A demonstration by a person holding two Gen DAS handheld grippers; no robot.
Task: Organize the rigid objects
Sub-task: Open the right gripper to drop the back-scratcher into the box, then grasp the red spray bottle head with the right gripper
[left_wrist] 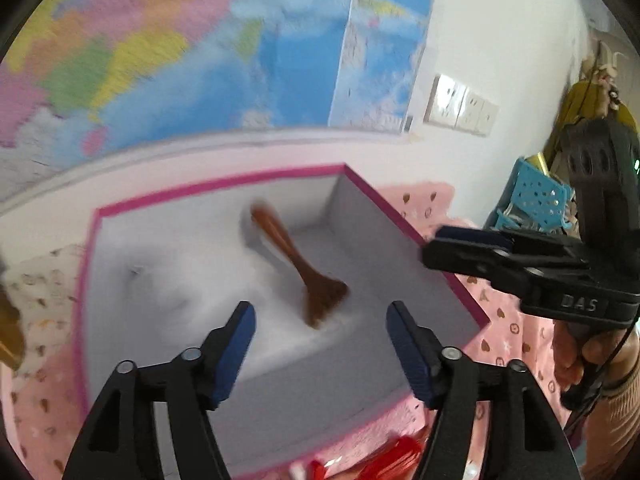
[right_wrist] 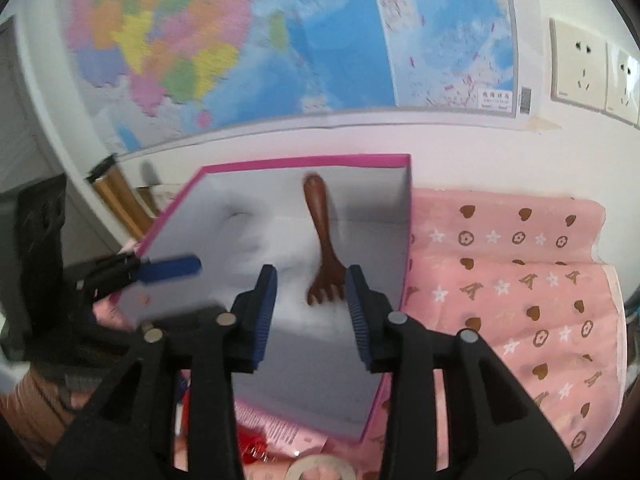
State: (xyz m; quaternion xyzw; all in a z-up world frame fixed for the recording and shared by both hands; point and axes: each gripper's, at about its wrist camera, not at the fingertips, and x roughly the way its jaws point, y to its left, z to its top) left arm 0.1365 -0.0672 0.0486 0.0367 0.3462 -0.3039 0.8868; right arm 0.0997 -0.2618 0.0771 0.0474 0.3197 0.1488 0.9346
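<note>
Wooden fork [right_wrist: 323,240] lies in our pink-rimmed box [right_wrist: 409,216], just past our right gripper [right_wrist: 312,312] and left gripper [left_wrist: 320,344], both spread and empty. Pink cloth [right_wrist: 512,272] surrounds the box; beyond, a map [right_wrist: 240,40] covers the wall.

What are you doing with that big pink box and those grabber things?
A person is tidying up with a two-finger grabber in each hand. A brown wooden comb-like tool lies inside the pink-edged box, which sits on a pink cloth by a wall map. Both the left gripper and the right gripper hang open over the box, with nothing pinched in either. Some red things wait beside the box.
</note>
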